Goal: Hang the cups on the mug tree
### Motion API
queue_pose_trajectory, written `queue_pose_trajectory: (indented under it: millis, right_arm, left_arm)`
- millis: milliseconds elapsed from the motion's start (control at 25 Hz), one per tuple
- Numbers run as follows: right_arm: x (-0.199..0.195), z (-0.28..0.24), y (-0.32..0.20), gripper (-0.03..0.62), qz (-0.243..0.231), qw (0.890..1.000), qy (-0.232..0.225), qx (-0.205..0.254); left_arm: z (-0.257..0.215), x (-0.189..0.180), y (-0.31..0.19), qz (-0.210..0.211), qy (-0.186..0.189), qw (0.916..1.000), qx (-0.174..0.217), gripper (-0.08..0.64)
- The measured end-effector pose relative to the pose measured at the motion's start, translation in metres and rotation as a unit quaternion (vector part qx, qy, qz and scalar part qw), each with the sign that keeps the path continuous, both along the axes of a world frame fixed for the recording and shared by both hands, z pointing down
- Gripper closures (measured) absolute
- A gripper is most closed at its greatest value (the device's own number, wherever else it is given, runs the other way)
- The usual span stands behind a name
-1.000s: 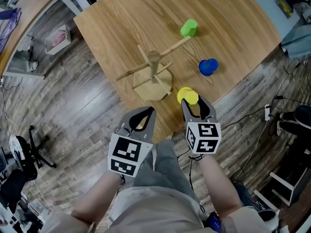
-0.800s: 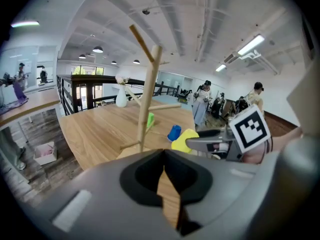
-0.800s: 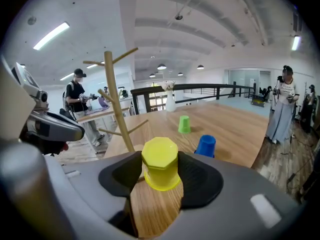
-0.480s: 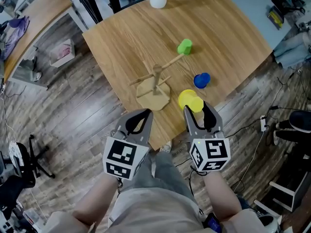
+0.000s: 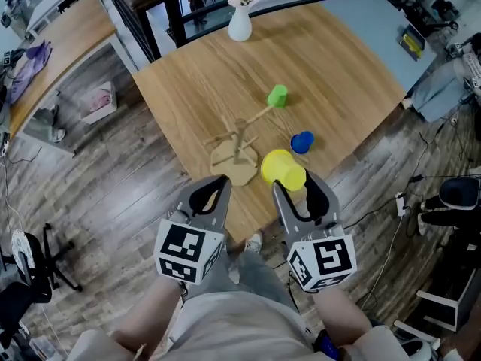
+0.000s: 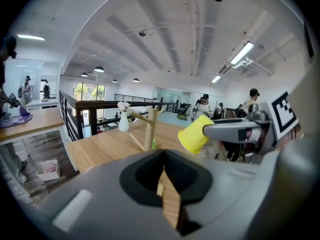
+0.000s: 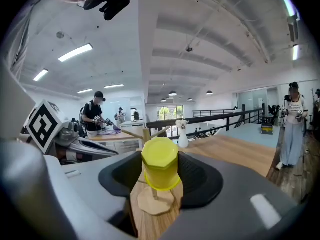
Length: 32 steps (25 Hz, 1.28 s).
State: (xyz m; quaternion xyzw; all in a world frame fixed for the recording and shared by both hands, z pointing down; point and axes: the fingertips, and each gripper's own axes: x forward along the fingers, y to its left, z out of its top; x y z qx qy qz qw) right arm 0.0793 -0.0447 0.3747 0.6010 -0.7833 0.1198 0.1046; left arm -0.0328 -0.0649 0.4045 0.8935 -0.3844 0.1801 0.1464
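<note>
Likely mezzanine lab: railing, workbenches.

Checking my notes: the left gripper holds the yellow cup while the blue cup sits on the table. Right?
No: the right gripper holds the yellow cup, as the right gripper view shows. The blue cup does sit on the table.

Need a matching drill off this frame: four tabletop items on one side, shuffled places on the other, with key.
Things:
1. yellow plastic cup
2. green plastic cup
3. blue plastic cup
4. white vase with flowers

Places:
A. on the wooden table, right of the wooden mug tree in the head view
B. near the table's far edge
C. held between the jaws of the right gripper
D. at the tip of a mug tree branch

Pairs: 1-C, 2-D, 3-A, 4-B
</note>
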Motion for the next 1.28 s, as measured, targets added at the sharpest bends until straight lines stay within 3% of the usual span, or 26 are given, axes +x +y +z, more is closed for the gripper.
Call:
queue_pose_trajectory:
  millis: [560, 1280]
  right_arm:
    - [-0.032, -0.019, 0.003, 0.362, -0.047, 0.999, -0.005, 0.015]
    - [-0.048, 0.031, -0.014, 0.362, -0.062, 0.998, -0.011, -0.026]
  left_arm:
    - [-0.029, -0.024, 0.007, -0.025, 0.006, 0.9995, 0.016, 0.557]
    - [-0.01, -0.038, 0.002, -0.045, 0.003, 0.999, -0.002, 0.557]
